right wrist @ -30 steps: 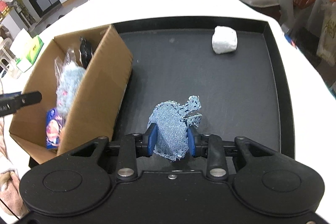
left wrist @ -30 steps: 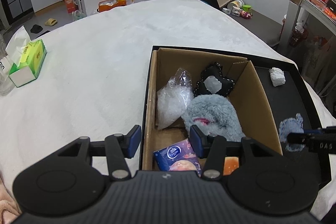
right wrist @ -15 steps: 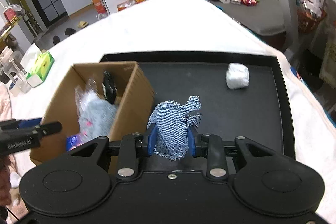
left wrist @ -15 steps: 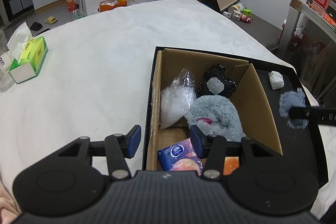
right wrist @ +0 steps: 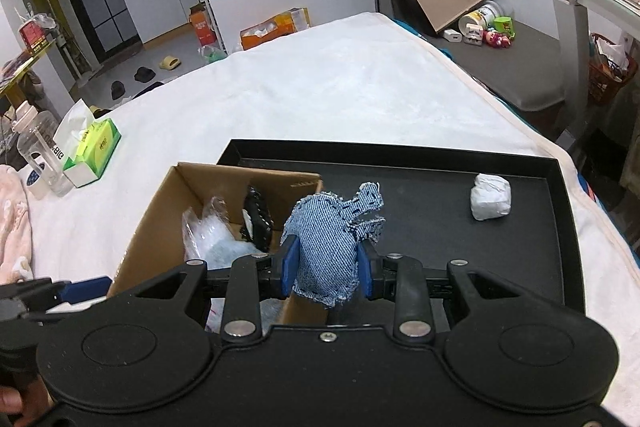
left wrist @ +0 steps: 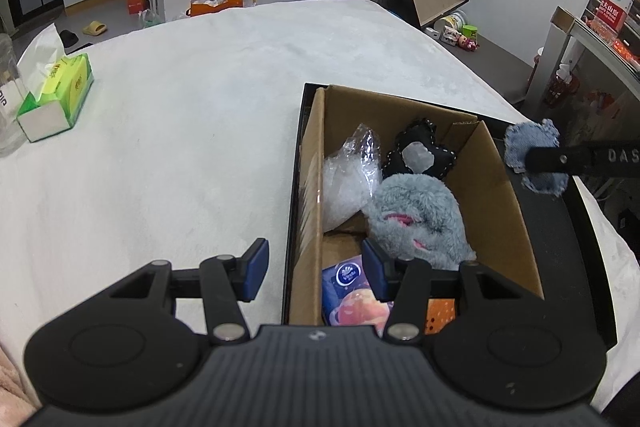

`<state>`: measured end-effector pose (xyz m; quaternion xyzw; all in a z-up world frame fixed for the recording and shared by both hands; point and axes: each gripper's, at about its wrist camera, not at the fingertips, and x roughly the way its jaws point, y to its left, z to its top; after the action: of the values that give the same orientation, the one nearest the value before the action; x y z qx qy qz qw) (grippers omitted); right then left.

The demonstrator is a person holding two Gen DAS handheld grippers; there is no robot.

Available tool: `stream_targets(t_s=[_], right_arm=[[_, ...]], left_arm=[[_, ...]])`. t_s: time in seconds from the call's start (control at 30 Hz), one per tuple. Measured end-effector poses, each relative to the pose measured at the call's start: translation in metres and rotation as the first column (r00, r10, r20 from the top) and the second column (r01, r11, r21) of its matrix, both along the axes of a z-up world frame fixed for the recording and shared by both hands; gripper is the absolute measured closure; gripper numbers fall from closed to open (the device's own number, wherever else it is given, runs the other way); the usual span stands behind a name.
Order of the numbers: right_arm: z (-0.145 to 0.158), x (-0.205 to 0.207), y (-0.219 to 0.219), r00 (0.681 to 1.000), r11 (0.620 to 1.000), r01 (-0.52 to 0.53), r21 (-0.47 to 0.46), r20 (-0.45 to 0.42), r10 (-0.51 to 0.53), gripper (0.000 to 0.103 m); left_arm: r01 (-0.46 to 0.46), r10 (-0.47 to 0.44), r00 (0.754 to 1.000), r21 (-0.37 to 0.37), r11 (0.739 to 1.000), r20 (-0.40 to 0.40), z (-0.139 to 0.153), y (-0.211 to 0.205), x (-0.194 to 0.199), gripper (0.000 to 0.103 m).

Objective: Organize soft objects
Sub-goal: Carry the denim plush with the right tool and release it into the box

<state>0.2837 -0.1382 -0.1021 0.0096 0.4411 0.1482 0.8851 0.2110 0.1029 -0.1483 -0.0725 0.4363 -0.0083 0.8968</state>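
1. At nine o'clock, our left gripper (left wrist: 312, 269) waits with jaws apart and empty, straddling the near-left wall of the cardboard box (left wrist: 504, 195).
2. At three o'clock, our right gripper (right wrist: 326, 265) is clamped on the denim toy (right wrist: 326, 235); we should clear the box wall, centre it over the contents, then let go.

i see even, soft indoor light from overhead, with faint shadows only. both fisheye views bow straight lines hard at the edges. the white bedcover (left wrist: 180, 131) nearly washes out; the black tray (right wrist: 440, 211) stays dull. focus is sharp, without motion blur.
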Motion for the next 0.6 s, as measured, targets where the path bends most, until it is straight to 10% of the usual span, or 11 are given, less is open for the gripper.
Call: stream_targets(t_s=[0.37, 0.6], right_arm=[[-0.001, 0.011, 0.028, 0.998, 0.997, 0.023, -0.068, 0.053, -0.02, 0.072], [-0.005, 0.018, 0.043, 0.998, 0.994, 0.03, -0.103, 0.063, -0.024, 0.072]], left_arm=[[0.034, -0.034, 0.999, -0.05, 0.998, 0.0, -0.008, 0.005, -0.009, 0.058], [0.049, -0.05, 0.999, -0.069, 0.996, -0.006, -0.014, 0.007, -0.011, 0.084]])
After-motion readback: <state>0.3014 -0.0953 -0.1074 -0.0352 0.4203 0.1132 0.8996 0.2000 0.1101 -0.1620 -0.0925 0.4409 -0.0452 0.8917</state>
